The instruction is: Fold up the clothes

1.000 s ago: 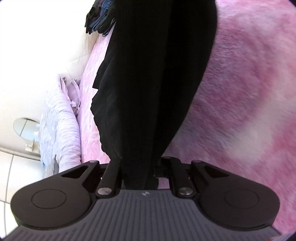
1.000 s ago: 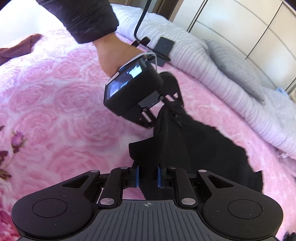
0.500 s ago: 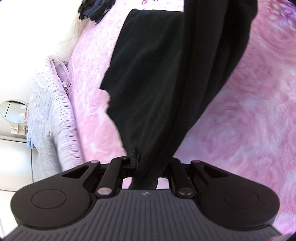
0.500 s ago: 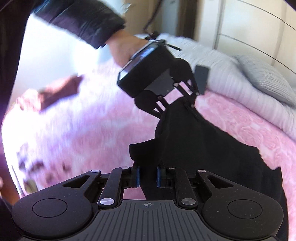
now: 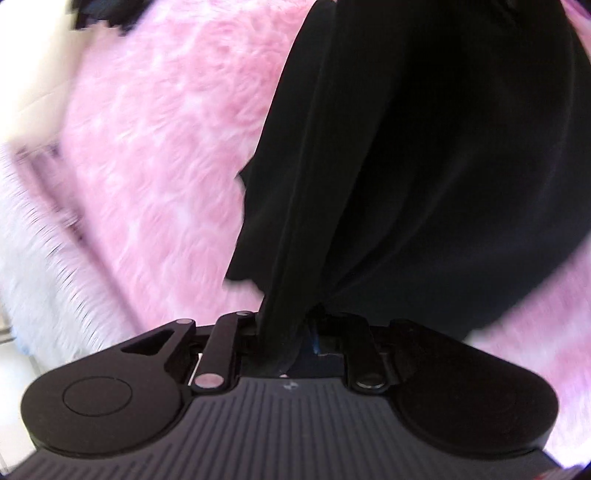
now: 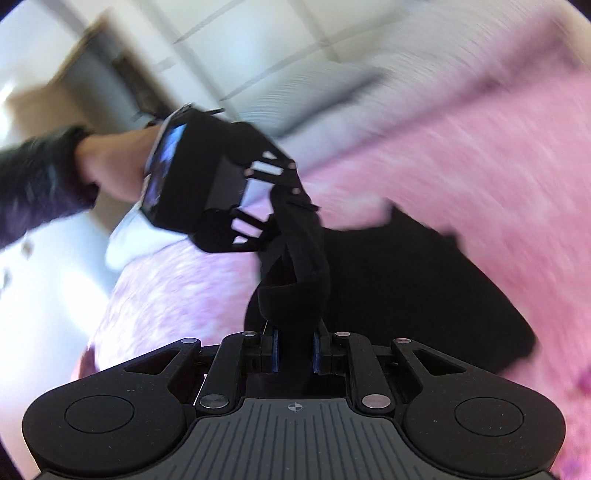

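A black garment (image 5: 424, 166) hangs over the pink fluffy blanket (image 5: 155, 147), and both grippers grip it. My left gripper (image 5: 284, 332) has a folded strip of the garment between its jaws, which are opening. In the right wrist view the left gripper (image 6: 291, 206) sits up and to the left, with the black band running from it down to my right gripper (image 6: 295, 339). The right gripper is shut on that band between its blue pads. The rest of the black garment (image 6: 406, 288) lies spread on the pink blanket (image 6: 480, 147). Both views are motion-blurred.
A person's hand (image 6: 110, 166) and dark sleeve (image 6: 33, 184) carry the left gripper. White ribbed bedding (image 5: 33, 240) lies along the bed's edge, seen as white ribbed bedding (image 6: 314, 85) below pale wardrobe doors (image 6: 221, 37). Another dark garment (image 5: 99, 11) lies at the blanket's far corner.
Both grippers swept sideways with the garment still in them. The right gripper rolled, so the bed now slants. The left gripper rose and tilted, and the black cloth fills more of its view.
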Demonstrator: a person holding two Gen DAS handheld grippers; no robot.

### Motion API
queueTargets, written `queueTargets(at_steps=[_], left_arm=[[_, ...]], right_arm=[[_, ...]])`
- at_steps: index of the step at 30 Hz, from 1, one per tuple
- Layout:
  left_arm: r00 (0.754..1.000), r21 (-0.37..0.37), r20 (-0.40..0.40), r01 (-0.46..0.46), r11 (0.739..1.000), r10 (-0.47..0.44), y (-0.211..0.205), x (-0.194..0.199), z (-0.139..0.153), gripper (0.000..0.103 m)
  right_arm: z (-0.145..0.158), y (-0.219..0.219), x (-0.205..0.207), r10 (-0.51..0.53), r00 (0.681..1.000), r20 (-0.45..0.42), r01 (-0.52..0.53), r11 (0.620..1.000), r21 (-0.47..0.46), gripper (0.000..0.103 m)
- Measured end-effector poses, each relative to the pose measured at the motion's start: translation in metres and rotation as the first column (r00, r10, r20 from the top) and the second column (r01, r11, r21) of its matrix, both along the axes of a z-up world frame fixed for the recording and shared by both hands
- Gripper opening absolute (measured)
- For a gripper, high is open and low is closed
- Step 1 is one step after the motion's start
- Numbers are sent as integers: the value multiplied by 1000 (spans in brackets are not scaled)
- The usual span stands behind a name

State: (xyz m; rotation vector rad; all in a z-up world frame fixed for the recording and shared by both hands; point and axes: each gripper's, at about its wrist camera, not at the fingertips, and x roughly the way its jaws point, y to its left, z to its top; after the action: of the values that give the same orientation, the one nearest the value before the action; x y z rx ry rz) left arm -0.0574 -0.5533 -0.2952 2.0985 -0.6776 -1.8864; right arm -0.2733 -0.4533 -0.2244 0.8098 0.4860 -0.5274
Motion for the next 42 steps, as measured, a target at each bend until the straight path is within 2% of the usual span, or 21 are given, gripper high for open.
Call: queueTargets(at_steps=[3,5,7,9,11,13,15,17,19,20,23,24,27,30,31,32,34,37,38,40,42], left_arm=[[1000,50,7,-3,999,3,-15,-28,-39,18],[1000,73,6,-12,997,12,-22,-38,-52,18],[1000,91,10,-27,995,26,-23,-44,-53,18],[998,124,0,-67,990,68,-21,-43,-50,18],[986,165,-31,-155,974,162,-34,-41,-46,25],[968,164,-83,-223,961,238,-49,-37,-35,34],[934,142,-166,-294,945,316,-60,-29,-17,39],[886,137,-240,-373,917,397,-67,-16,-1,42],[841,100,-288,-450,888,458,-66,-2,10,41],[813,100,-308,-488,867,494,-65,6,14,41],[704,176,-352,-598,782,617,-62,25,14,41],[684,196,-349,-615,763,641,-66,25,6,41],[666,231,-352,-620,750,658,-79,18,-9,41],[640,227,-408,-619,752,651,-81,14,-8,41],[629,222,-429,-621,751,648,-85,9,-16,41],[619,221,-438,-629,745,652,-89,5,-22,41],[617,229,-417,-639,734,667,-89,2,-36,41],[646,200,-392,-635,746,655,-81,3,-49,42],[648,190,-391,-638,746,653,-80,4,-48,42],[637,166,-400,-656,736,659,-81,11,-44,42],[606,156,-407,-691,706,683,-78,27,-36,42]], right_arm=[[-44,-34,-42,-114,994,1,113,987,111,16],[-70,-49,-62,-164,987,-3,162,972,170,16],[-82,-61,-79,-201,979,18,191,954,231,16],[-79,-74,-88,-202,978,51,181,946,270,16],[-79,-77,-86,-190,980,61,166,944,284,16],[-84,-81,-90,-211,976,49,188,938,292,16],[-89,-83,-93,-242,969,40,219,927,305,17],[-86,-82,-90,-251,967,35,230,928,293,17],[-84,-78,-90,-248,968,32,229,931,283,17],[-83,-77,-91,-253,967,29,235,929,284,17],[-86,-76,-94,-284,958,33,258,911,322,16],[-88,-77,-95,-297,954,35,269,902,339,16],[-89,-80,-97,-309,950,41,274,892,360,16],[-72,-84,-102,-305,949,85,260,904,340,14],[-64,-85,-105,-302,947,104,255,911,325,14],[-69,-84,-107,-308,947,92,262,907,330,14],[-82,-83,-111,-319,946,64,279,898,341,14],[-100,-81,-117,-334,942,21,305,883,357,14],[-101,-82,-117,-326,945,22,297,886,356,14],[-97,-85,-118,-301,953,22,276,898,343,15],[-95,-88,-121,-282,959,17,258,901,350,15]])
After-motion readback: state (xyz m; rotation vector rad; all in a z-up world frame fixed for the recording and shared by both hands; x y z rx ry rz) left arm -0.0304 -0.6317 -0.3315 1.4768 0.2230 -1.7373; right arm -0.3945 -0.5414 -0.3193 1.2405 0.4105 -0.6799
